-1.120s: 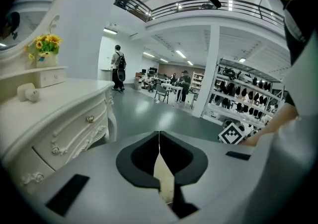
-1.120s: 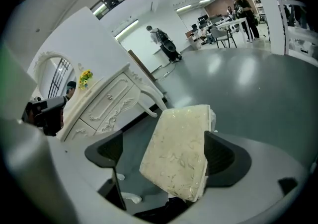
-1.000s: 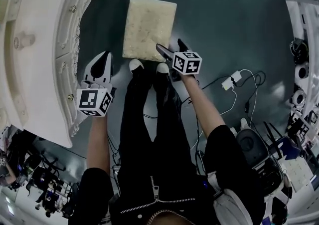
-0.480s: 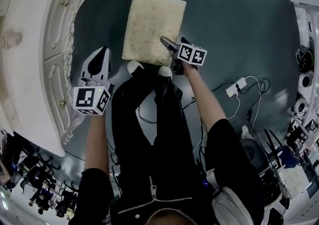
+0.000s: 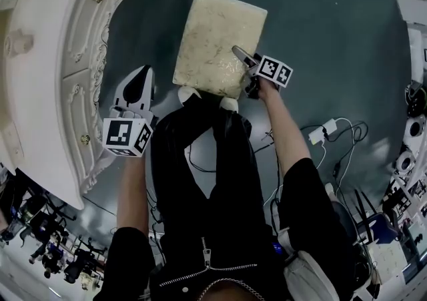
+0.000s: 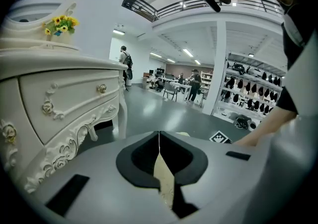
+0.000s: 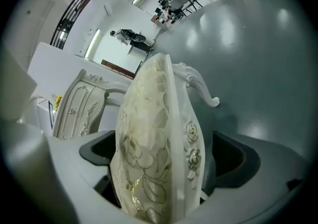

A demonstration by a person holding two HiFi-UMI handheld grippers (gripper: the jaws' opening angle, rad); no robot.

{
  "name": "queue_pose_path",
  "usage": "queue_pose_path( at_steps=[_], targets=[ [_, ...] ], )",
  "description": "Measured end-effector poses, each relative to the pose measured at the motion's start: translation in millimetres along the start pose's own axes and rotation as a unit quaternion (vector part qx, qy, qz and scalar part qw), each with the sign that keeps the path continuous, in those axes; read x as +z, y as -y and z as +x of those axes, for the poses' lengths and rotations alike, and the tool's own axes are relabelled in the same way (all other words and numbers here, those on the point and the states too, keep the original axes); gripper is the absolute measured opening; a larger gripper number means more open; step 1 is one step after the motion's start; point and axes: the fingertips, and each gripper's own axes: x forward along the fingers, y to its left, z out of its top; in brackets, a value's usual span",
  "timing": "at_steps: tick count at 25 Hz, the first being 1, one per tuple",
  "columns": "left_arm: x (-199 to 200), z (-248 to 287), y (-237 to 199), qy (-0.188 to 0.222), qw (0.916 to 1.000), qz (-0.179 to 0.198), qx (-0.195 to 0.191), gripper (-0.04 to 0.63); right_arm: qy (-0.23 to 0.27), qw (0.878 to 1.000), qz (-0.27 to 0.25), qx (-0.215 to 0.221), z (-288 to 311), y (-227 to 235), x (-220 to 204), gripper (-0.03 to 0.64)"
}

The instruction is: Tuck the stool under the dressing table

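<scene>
Stool seat edge is now straddled by right gripper, brought down since a second ago; jaws are opening wide, nothing clamped. Left gripper is held closed, empty. Stool is seen beside dressing table, untucked.

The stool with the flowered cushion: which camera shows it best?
The head view: the stool shows whole from above, beside the dressing table. The right gripper view shows only its edge, close up, between the right gripper's opening jaws. The left gripper view shows a mere cream sliver.
</scene>
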Motion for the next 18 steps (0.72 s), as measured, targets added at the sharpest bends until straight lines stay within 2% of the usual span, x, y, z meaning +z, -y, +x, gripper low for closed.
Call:
queue_pose_path(
  at_steps=[4,11,18],
  targets=[
    [-4.9,0.3,-3.9,0.001,1.0000,-0.003,0.007,0.021,-0.012,0.999,0.014,0.026,13.6,-5.4,4.0,0.582],
    [-12.5,-5.5,-7.3,0.007,0.9998,-0.009,0.014,0.021,-0.045,0.999,0.015,0.018,20.2,-5.2,-3.4,0.540],
    [-14.7,-3.8,-6.7,0.019,0.9995,-0.018,0.016,0.021,-0.039,0.999,0.017,0.026,36.4,-19.2,-5.5,0.528]
  ],
)
